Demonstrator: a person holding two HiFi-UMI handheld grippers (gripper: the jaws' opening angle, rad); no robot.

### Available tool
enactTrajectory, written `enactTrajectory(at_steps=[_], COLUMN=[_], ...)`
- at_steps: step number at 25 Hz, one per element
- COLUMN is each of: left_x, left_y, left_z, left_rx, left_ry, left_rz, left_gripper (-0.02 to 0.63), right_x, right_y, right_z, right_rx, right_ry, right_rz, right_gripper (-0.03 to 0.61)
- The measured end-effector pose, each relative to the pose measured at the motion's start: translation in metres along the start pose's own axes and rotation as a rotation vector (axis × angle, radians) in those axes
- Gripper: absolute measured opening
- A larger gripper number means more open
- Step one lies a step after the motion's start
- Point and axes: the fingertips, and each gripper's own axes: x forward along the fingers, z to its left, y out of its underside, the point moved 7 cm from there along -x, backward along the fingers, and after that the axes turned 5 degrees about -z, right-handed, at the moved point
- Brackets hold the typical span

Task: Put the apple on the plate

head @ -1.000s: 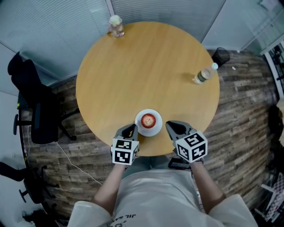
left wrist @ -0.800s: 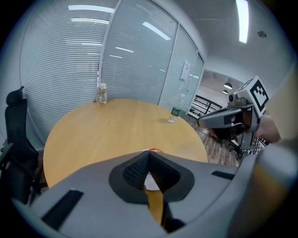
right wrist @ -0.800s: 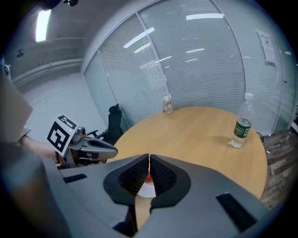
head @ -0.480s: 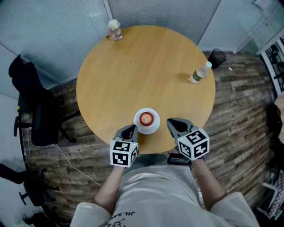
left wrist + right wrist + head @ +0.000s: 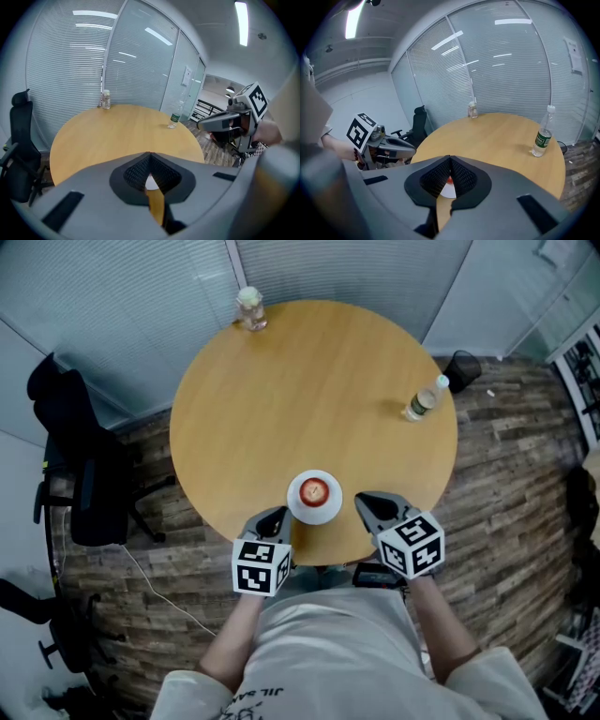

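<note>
A red apple (image 5: pixel 314 491) rests on a small white plate (image 5: pixel 314 512) near the front edge of the round wooden table (image 5: pixel 309 390). My left gripper (image 5: pixel 275 516) hangs shut just left of the plate, with nothing in it. My right gripper (image 5: pixel 365 503) hangs shut just right of the plate, also holding nothing. In the left gripper view the shut jaws hide all but a white sliver of the plate (image 5: pixel 151 183). In the right gripper view a bit of the apple (image 5: pixel 449 179) and the plate (image 5: pixel 449 190) shows below the shut jaws.
A plastic water bottle (image 5: pixel 425 399) stands at the table's right edge and a glass (image 5: pixel 250 308) at the far edge. A black office chair (image 5: pixel 80 474) stands on the floor to the left, and a dark bin (image 5: pixel 464 364) beyond the bottle.
Both grippers have lifted slightly beside the plate and stay shut. The apple and the plate have not moved.
</note>
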Motion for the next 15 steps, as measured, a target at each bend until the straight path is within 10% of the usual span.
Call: enactTrajectory(at_steps=[15], left_x=[0.0022], left_y=[-0.0035], left_z=[-0.0006], left_rx=[-0.007], left_ry=[0.029], left_rz=[0.0], left_gripper=[0.003], right_x=[0.001], right_y=[-0.0068], right_z=[0.0], right_rx=[-0.003], right_ry=[-0.004], right_rz=[-0.025], right_gripper=[0.029])
